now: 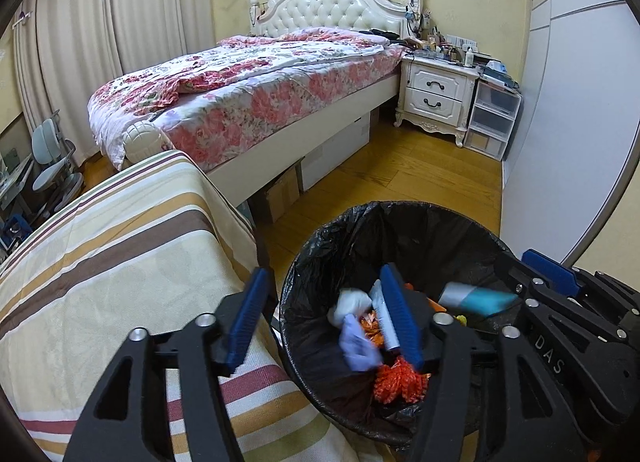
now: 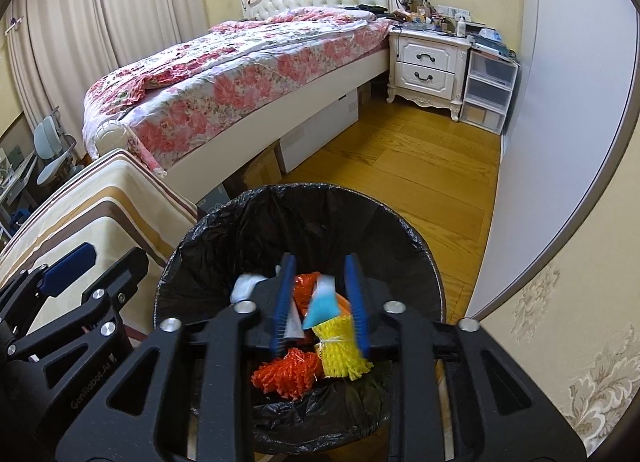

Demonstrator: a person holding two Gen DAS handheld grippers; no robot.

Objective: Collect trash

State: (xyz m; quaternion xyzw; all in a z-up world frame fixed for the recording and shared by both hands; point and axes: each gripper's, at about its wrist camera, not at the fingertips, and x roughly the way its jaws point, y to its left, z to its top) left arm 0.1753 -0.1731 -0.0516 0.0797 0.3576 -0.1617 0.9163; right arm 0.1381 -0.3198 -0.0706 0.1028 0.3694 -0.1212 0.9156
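A round bin with a black liner stands on the floor below both grippers. My left gripper is open over its left rim. A blurred purple-blue scrap is loose between the jaws, touching neither pad. In the bin lie a white wad and orange mesh. My right gripper is open above the bin's middle. A blurred teal-and-white piece sits in the gap, clear of both pads, above yellow mesh.
A striped cloth-covered surface presses against the bin's left side. Beyond are a floral bed with boxes under it, a white nightstand and plastic drawers. Wood floor runs along a white panel on the right.
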